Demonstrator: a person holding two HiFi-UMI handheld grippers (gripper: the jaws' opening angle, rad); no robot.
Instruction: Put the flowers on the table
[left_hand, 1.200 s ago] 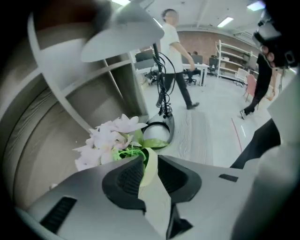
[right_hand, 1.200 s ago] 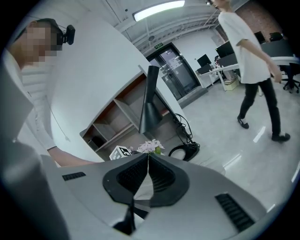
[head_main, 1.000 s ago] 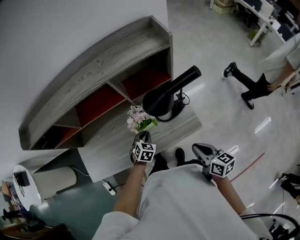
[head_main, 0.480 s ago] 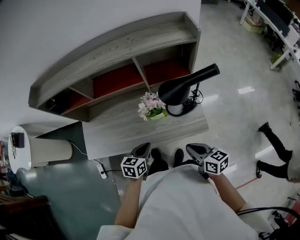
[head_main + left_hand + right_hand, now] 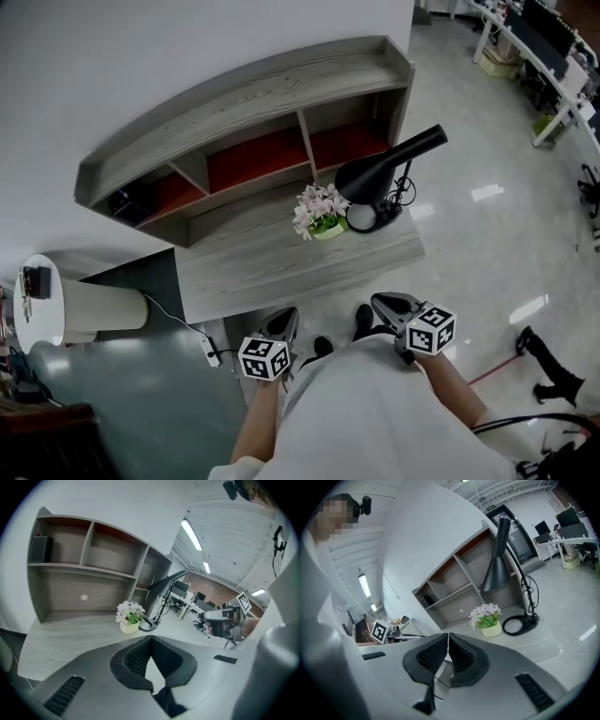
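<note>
A small pale pot of pink-white flowers (image 5: 319, 210) stands upright on the grey wooden table (image 5: 272, 267), beside the lamp's base. It also shows in the left gripper view, flowers (image 5: 130, 615), and in the right gripper view, flowers (image 5: 486, 615). My left gripper (image 5: 284, 320) is held near my body, short of the table's front edge, shut and empty (image 5: 151, 639). My right gripper (image 5: 381, 302) hovers at the same distance on the right, its jaws also shut with nothing between them (image 5: 448, 636). Neither gripper touches the pot.
A black desk lamp (image 5: 386, 161) with a cable stands at the table's right end. Behind the table rises a grey shelf unit (image 5: 244, 98) with red-backed compartments, one holding a small dark box (image 5: 126, 200). A power strip (image 5: 208, 349) lies on the floor; a person's feet (image 5: 547, 366) are at lower right.
My left gripper has drawn back from the flower pot to my body. The flowers stay on the table. The head view has backed away and shifted, and the walking person moved to the lower right.
</note>
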